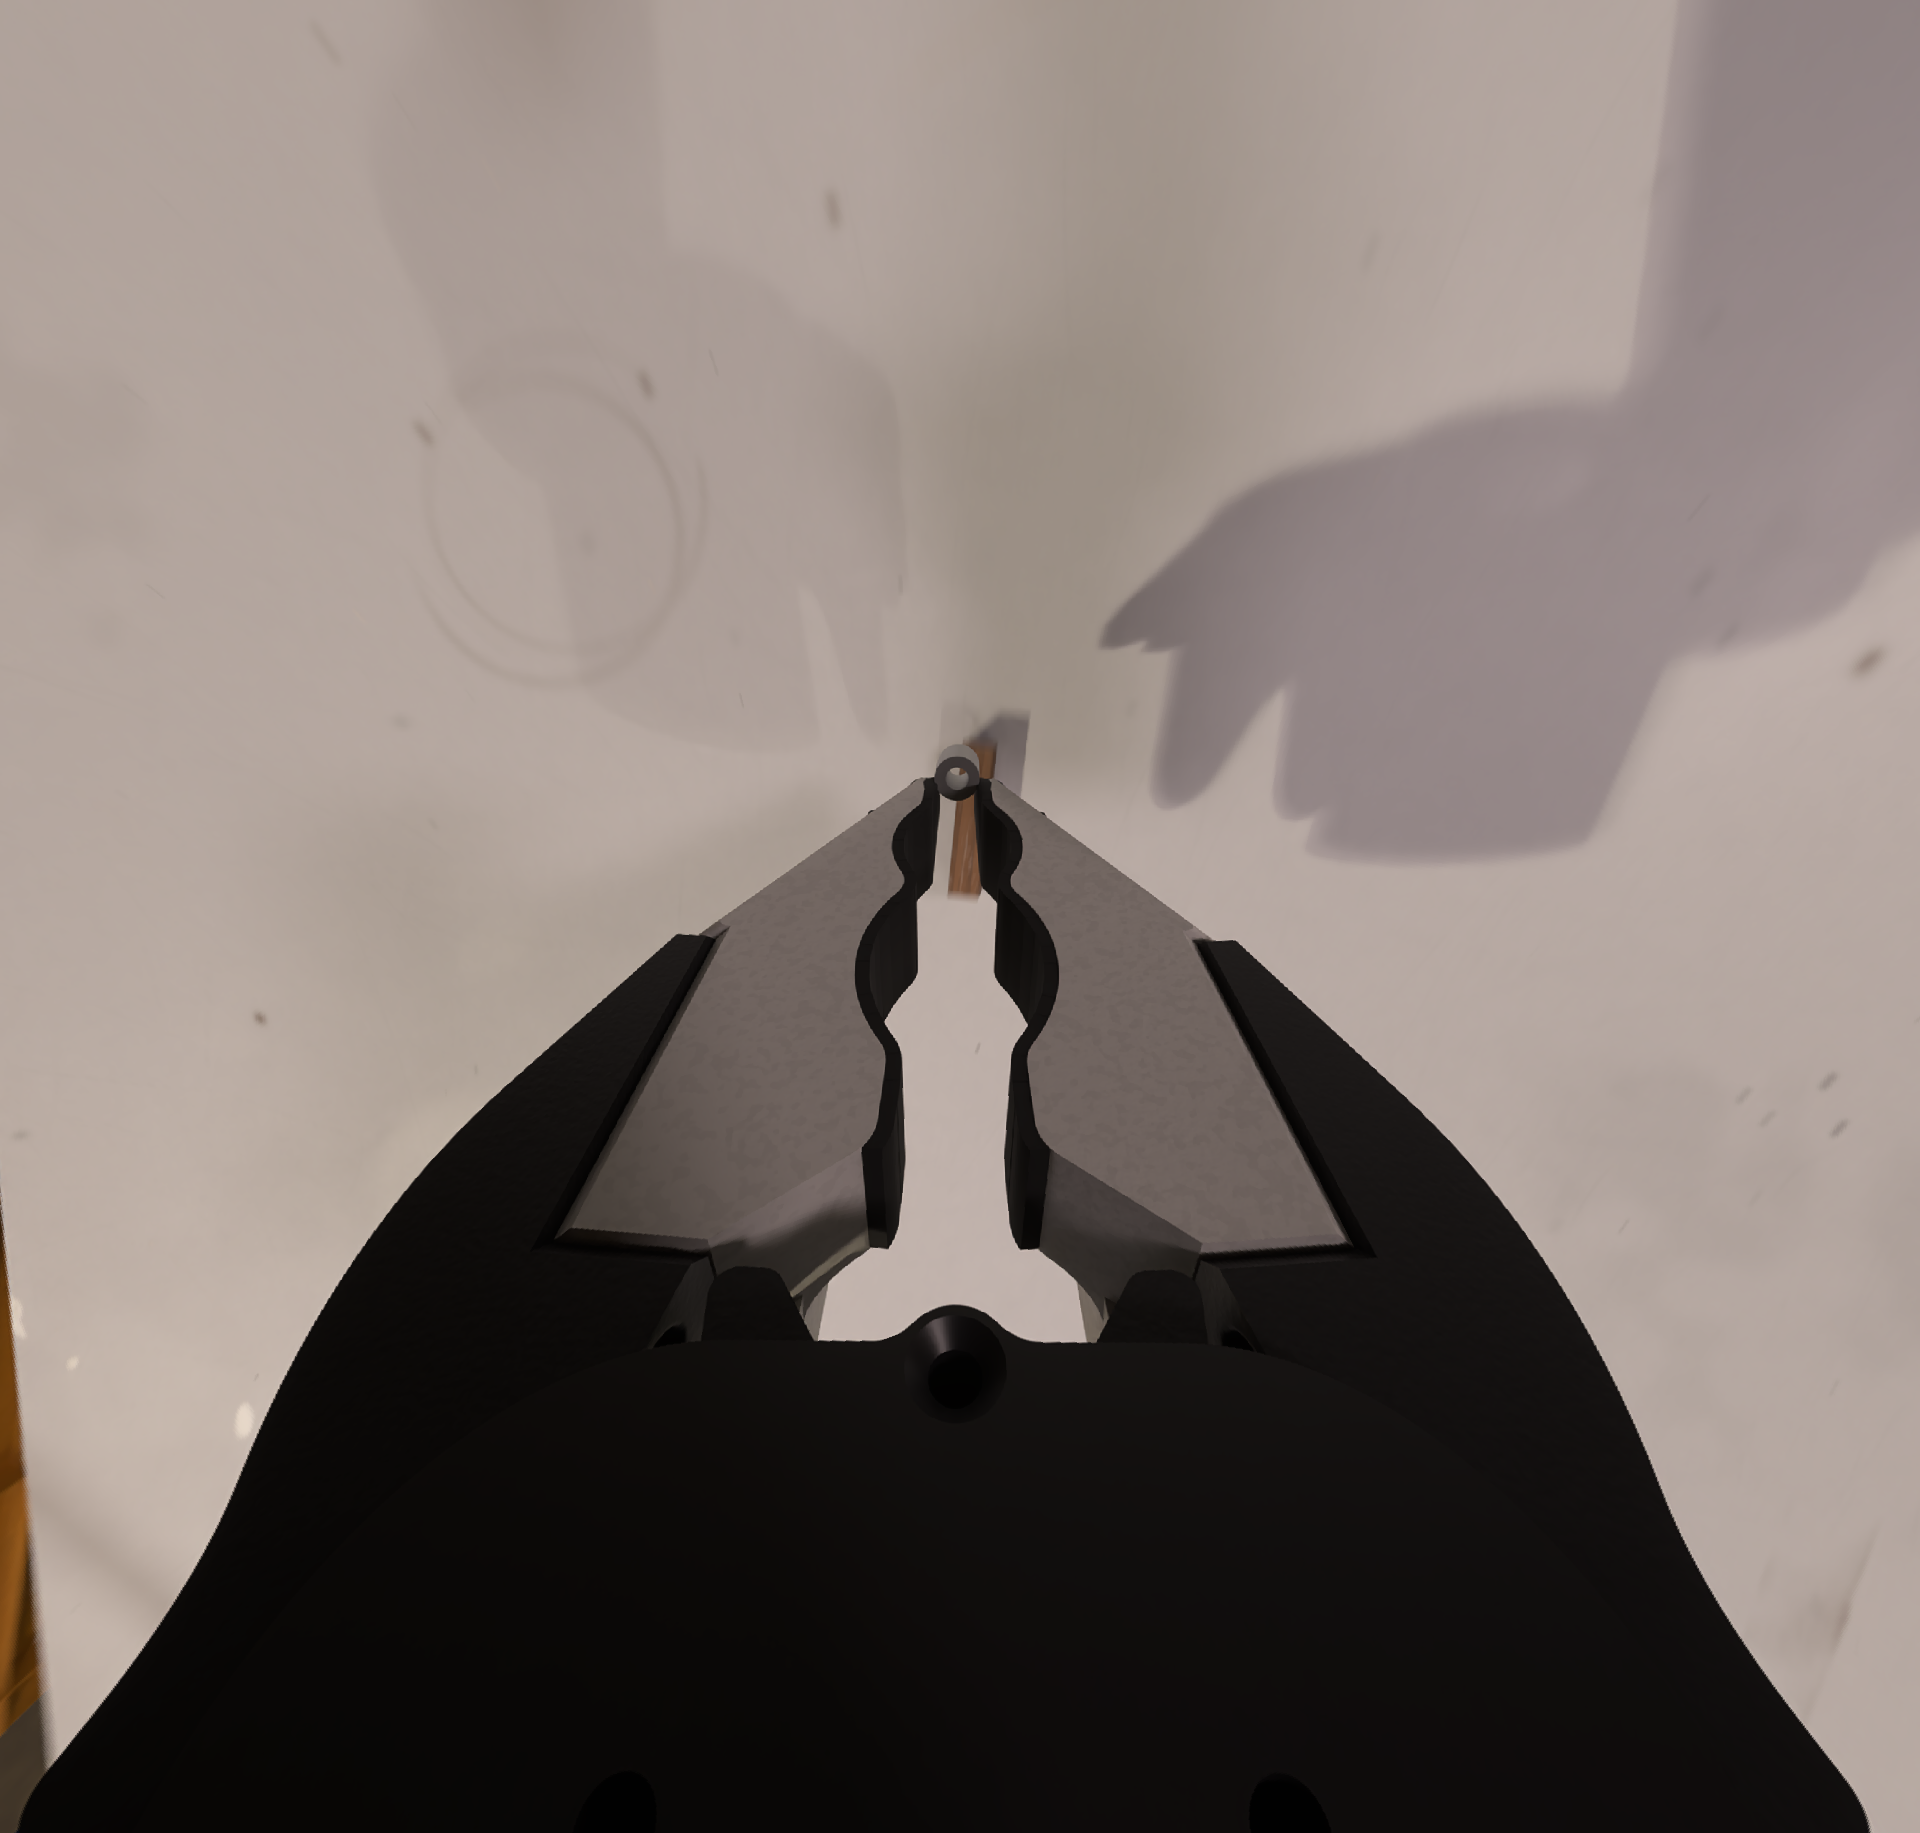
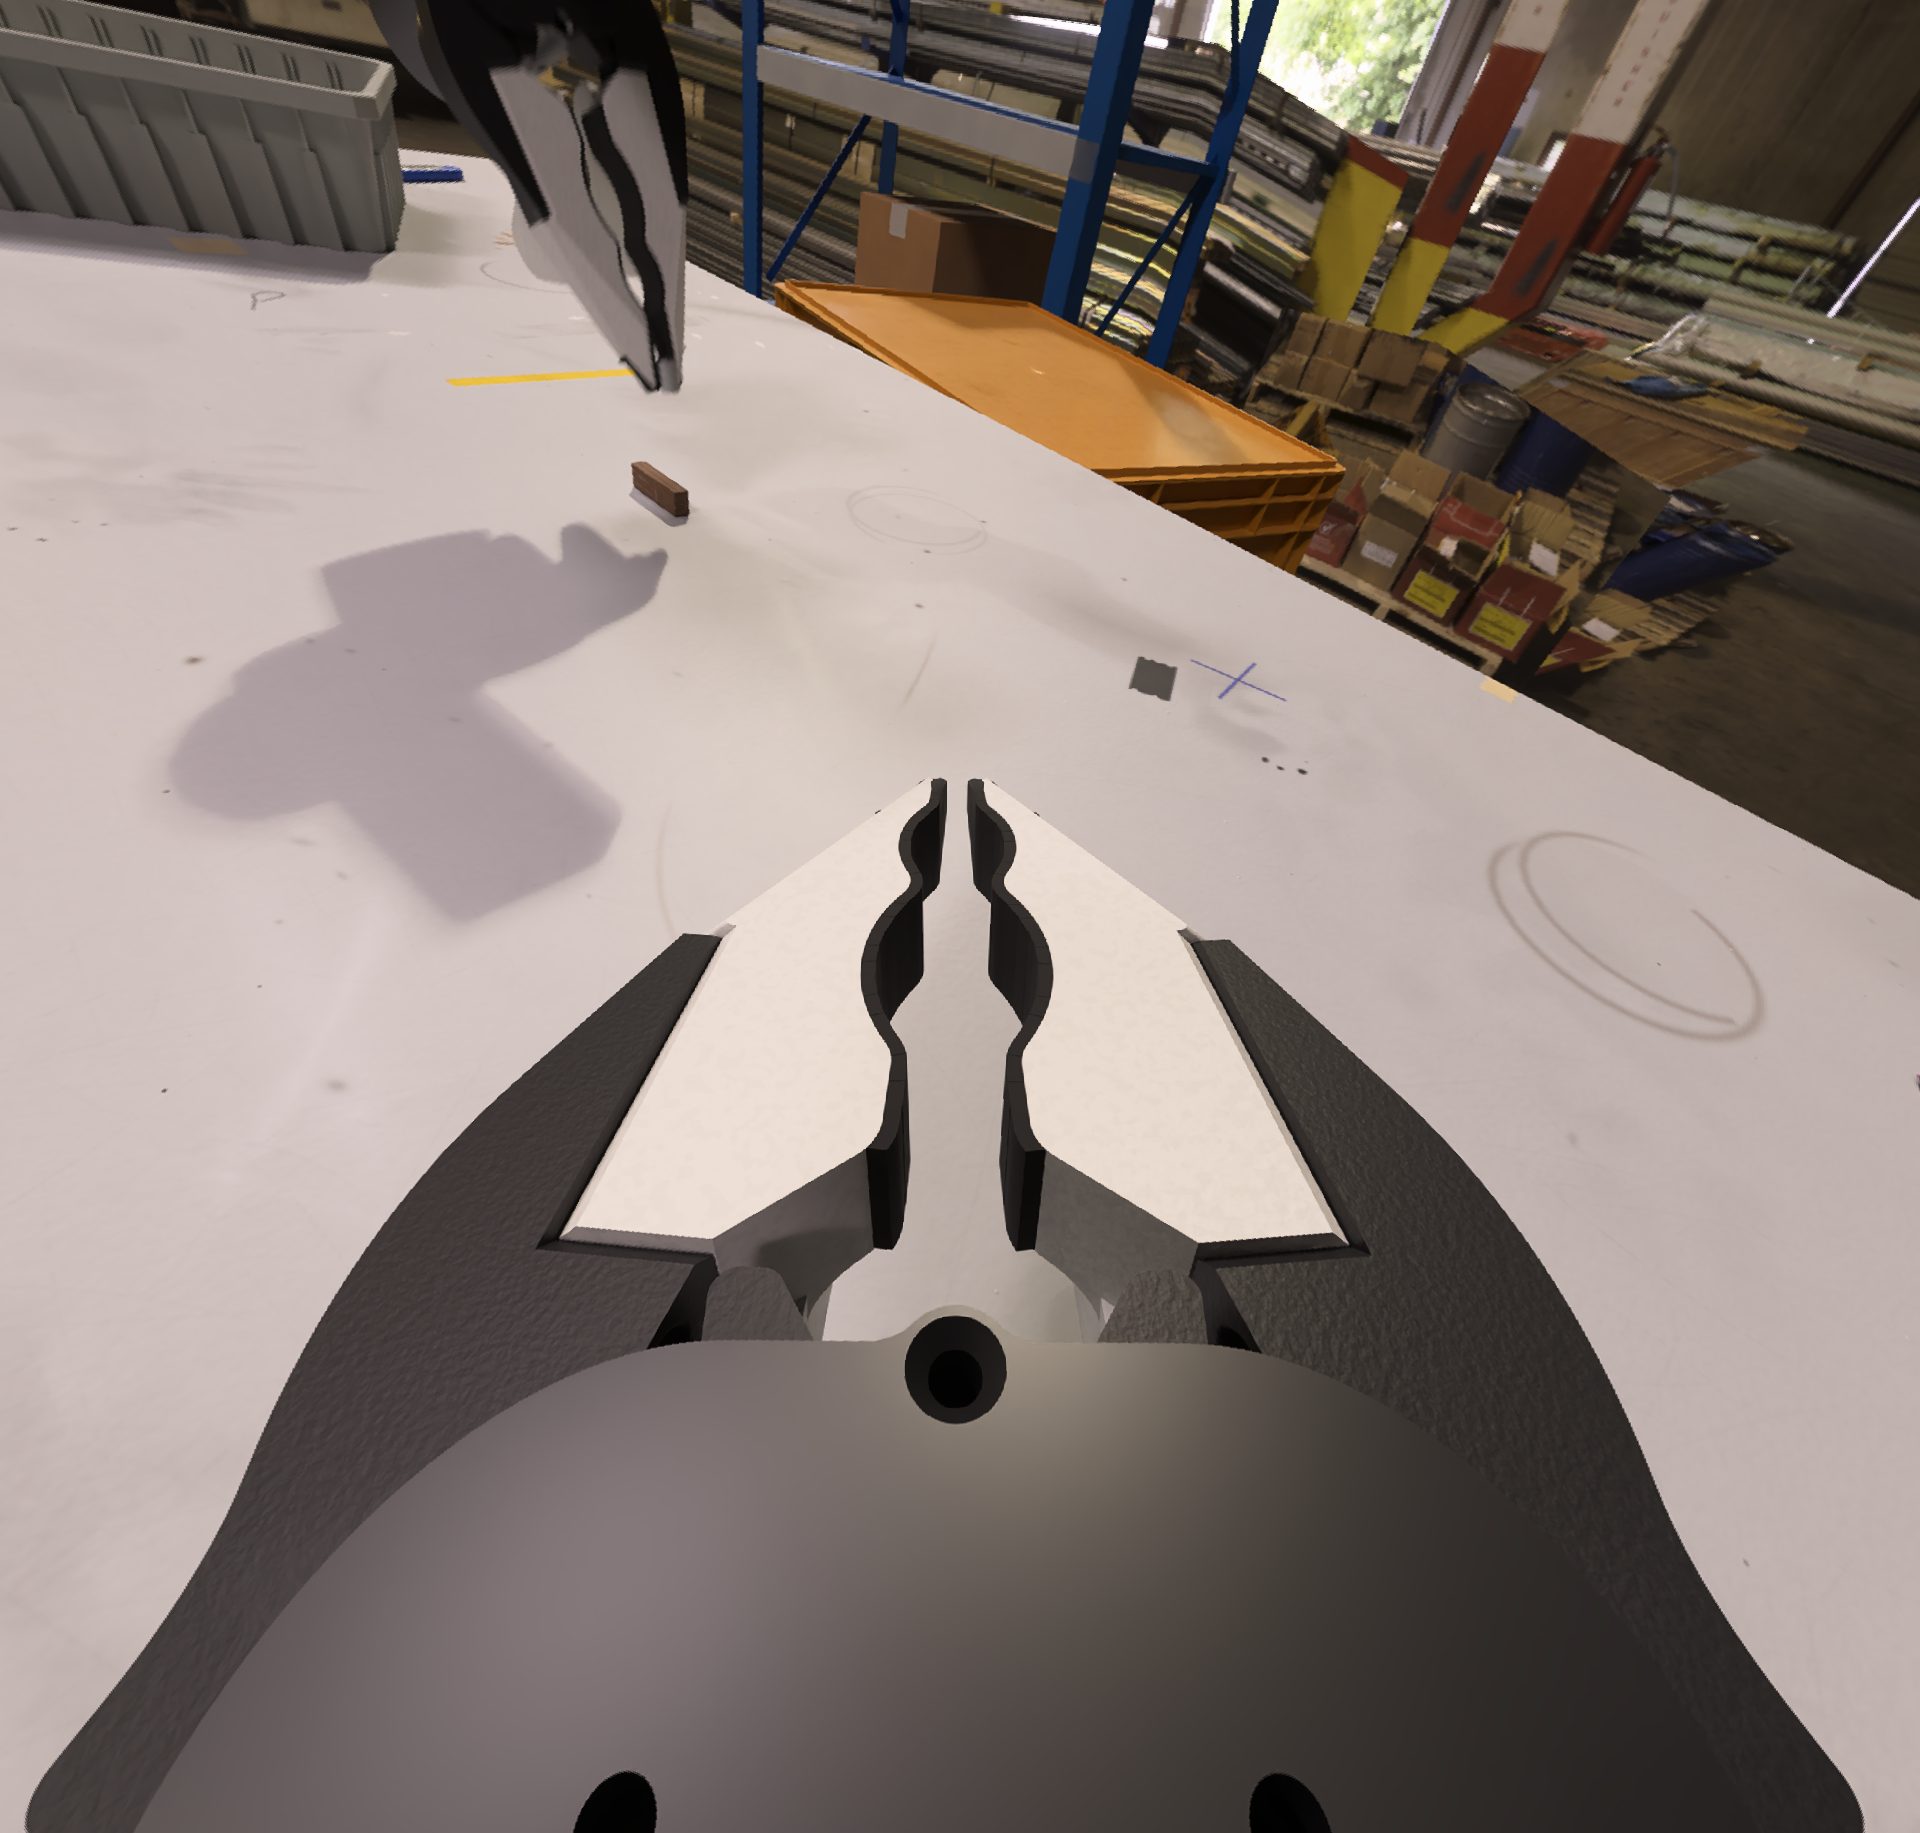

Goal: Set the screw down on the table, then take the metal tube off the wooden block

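Observation:
In the left wrist view my left gripper [image 1: 957,784] points down at the white table [image 1: 312,848] and is shut on a small metal tube [image 1: 957,775], seen end-on at its fingertips. The brown wooden block [image 1: 964,853] lies on the table below it, apart from the tube. In the right wrist view the left gripper [image 2: 661,378] hangs above the wooden block [image 2: 660,488], clear of it. A small grey screw [image 2: 1151,679] lies on the table ahead right of my right gripper [image 2: 954,786], which is shut, empty and low over the table.
A grey ribbed bin [image 2: 197,152] stands at the table's far left. The table's edge [image 2: 1351,599] runs diagonally on the right, with an orange tray [image 2: 1060,381], blue racking and boxes beyond it. A blue cross mark [image 2: 1238,682] is beside the screw.

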### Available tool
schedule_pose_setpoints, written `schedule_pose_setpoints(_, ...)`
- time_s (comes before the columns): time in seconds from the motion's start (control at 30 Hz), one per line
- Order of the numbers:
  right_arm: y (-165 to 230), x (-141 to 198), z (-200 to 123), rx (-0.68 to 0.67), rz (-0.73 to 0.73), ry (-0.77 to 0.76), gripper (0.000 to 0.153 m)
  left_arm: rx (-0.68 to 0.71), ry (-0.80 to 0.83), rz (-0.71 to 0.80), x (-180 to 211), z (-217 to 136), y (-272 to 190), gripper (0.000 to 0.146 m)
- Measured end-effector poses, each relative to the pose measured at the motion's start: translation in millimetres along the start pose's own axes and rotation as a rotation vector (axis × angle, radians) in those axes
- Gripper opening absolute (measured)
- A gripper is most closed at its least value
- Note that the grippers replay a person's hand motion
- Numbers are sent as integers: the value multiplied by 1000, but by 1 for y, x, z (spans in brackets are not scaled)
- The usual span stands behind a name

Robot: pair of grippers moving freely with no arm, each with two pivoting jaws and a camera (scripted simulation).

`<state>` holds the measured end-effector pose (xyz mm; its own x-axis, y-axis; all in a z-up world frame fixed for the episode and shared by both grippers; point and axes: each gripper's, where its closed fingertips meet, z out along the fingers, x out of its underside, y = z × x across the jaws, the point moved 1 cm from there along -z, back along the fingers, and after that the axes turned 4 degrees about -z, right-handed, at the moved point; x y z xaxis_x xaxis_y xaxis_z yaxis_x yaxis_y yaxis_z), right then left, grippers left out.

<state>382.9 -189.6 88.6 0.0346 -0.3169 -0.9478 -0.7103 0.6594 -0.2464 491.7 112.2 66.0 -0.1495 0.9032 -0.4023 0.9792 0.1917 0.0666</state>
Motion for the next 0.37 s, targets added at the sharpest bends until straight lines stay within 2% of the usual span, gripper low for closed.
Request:
schedule_pose_setpoints(0.1, 4, -4, 0, -10, -12, -12, 4, -28, -256, -70, -45, -27, -15, 6)
schedule_pose_setpoints(0.2, 11, -13, 2, -30, -29, -33, 5, -6, -596, -196, -99, -55, -50, 6)
schedule_pose_setpoints(0.27, 21, -21, 4, -58, -38, -52, 6, 96, -820, -315, -128, -64, -81, 6)
schedule_pose_setpoints(0.37, 37, -34, 7, -104, -60, -78, 8, 290, -1044, -500, -152, -56, -118, 6)
